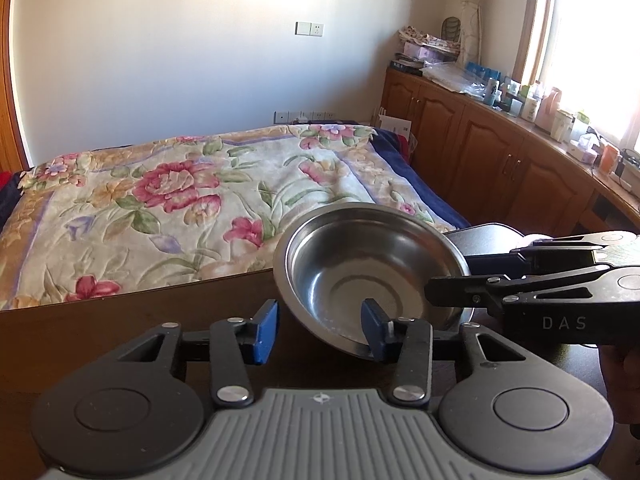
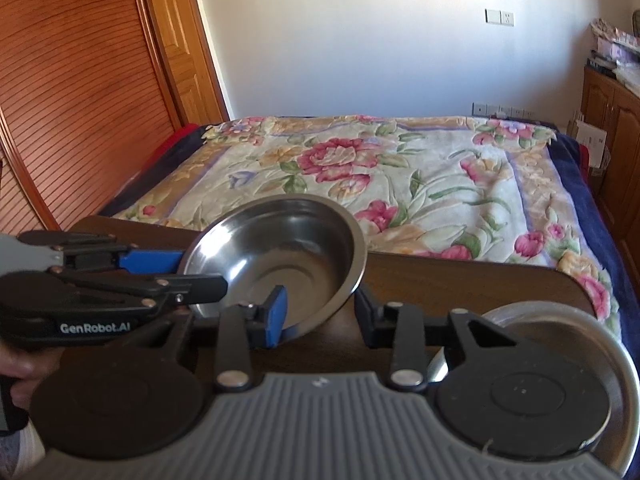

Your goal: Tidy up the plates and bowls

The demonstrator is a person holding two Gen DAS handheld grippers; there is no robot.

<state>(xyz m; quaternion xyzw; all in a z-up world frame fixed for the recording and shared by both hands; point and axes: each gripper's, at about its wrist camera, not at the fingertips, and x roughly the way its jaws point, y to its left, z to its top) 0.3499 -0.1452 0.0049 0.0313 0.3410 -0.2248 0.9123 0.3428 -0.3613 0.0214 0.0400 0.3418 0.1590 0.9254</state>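
Note:
A steel bowl hangs tilted over the dark wooden table, held between both grippers. My left gripper straddles its near wall, with the right fingertip inside the bowl and the left one outside. From the right wrist, the left gripper comes in from the left and pinches the rim. My right gripper straddles the opposite wall, one finger inside and one outside. From the left wrist, the right gripper clamps the right rim. A second steel dish lies on the table, partly hidden under the right gripper's body.
A bed with a floral blanket lies just past the table's far edge. Wooden cabinets with a cluttered top run along the right wall. A slatted wardrobe door stands at the left. A hand holds the left gripper's handle.

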